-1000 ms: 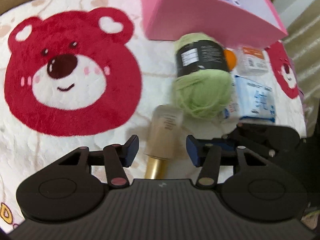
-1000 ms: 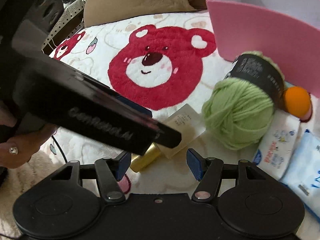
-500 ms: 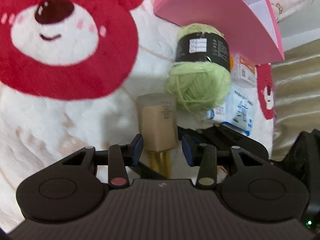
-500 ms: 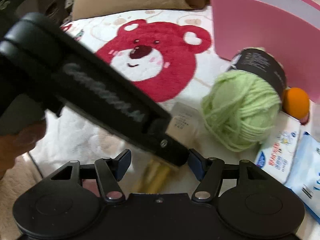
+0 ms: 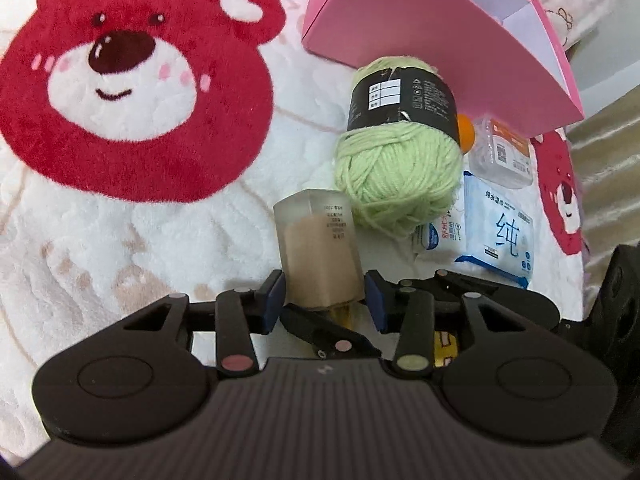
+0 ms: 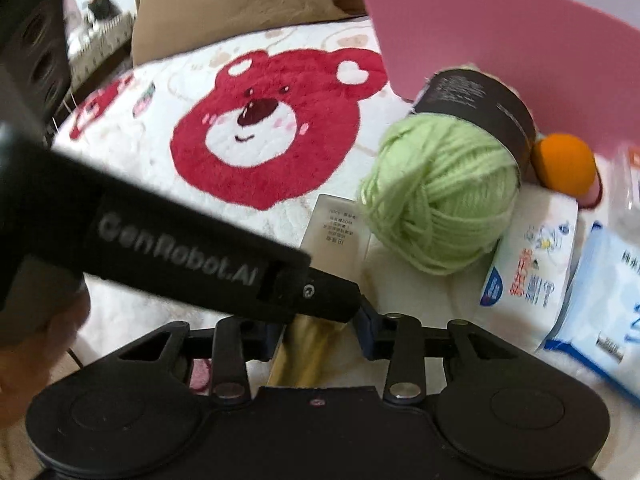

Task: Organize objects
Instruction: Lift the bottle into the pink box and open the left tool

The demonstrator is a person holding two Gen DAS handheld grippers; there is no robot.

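Note:
A frosted foundation bottle [image 5: 318,256] with beige liquid and a gold cap [image 6: 306,350] lies on the bear blanket. My left gripper [image 5: 324,296] has closed around the bottle's body, with both blue pads at its sides. My right gripper [image 6: 318,330] brackets the gold cap end; its left fingertip is hidden by the left gripper's body [image 6: 160,248], and contact is unclear. A green yarn ball [image 5: 396,148] with a black label lies just beyond the bottle, in front of a pink box [image 5: 440,28].
An orange ball [image 6: 564,164], a clear plastic case [image 5: 502,152] and wet-wipe packs [image 5: 496,236] lie right of the yarn. A red bear print [image 5: 120,80] covers the blanket at left. A brown cushion [image 6: 232,4] lies behind.
My left gripper has moved forward over the bottle and narrowed its jaws onto it. My right gripper has moved in around the gold cap end.

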